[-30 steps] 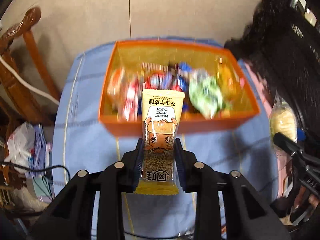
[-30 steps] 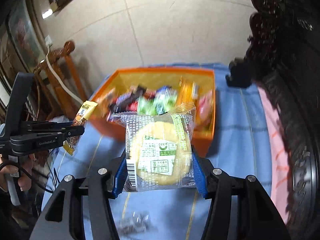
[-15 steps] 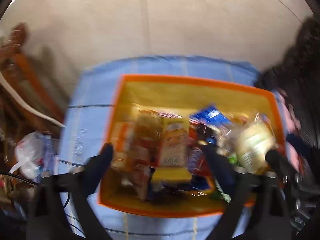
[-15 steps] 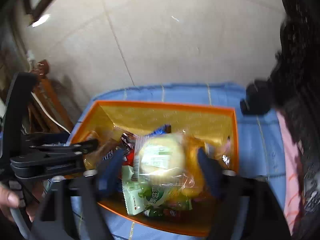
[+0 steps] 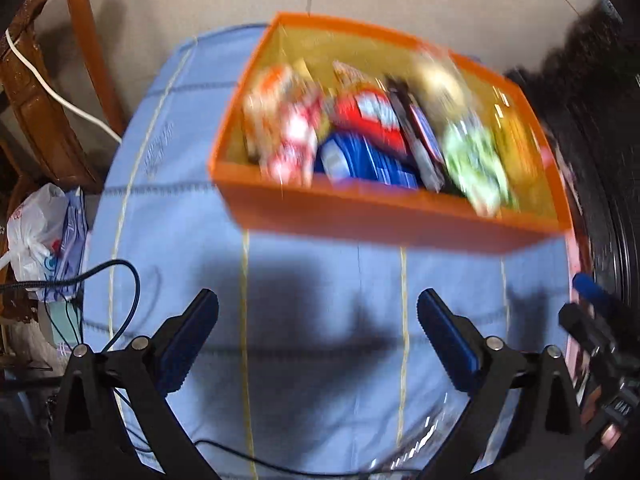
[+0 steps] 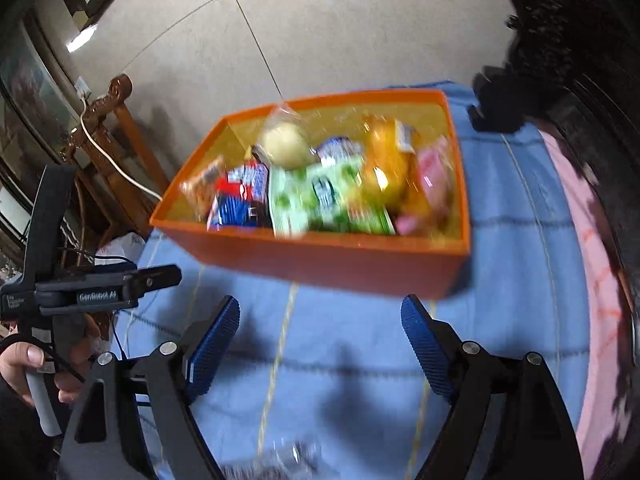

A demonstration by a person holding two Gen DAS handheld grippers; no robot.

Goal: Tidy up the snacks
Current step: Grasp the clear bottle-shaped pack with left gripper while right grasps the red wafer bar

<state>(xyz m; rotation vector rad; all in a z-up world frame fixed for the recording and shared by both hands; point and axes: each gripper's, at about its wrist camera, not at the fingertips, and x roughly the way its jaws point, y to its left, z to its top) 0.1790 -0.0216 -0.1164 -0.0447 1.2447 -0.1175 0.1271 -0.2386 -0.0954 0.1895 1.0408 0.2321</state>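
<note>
1. The orange box [image 5: 384, 216] sits on the desk [image 5: 320, 300], which has a blue cloth on it. The box is ahead of both grippers, and its long side runs across the view.
2. The snacks [image 6: 320, 192] lie in a pile inside the box. I can see a green pack [image 6: 316, 196], a round pale bun [image 6: 286, 142] and a blue pack [image 5: 360, 160]. The pictures are blurry, so I cannot read any names.
3. The left gripper [image 5: 318, 334] has its jaws wide open. They have just been opening, and nothing is between them, only blue cloth.
4. The right gripper [image 6: 320, 338] also has its jaws wide open. They have just been opening too, and nothing is between them.
5. Both grippers hang over the bare cloth on the near side of the box and tip down toward the desk.
6. A shiny clear wrapper [image 6: 296, 454] lies on the cloth close below the right gripper, at the very bottom of the right view. The left view shows a glint [image 5: 416, 440] low on its right side, maybe the same wrapper.
7. I think that wrapper is the next thing to pick up. The right gripper looks nearer to it. It is too blurry to tell which way it lies.
8. In the right view a hand [image 6: 24, 364] holds the left gripper's handle out to the left side.
</note>
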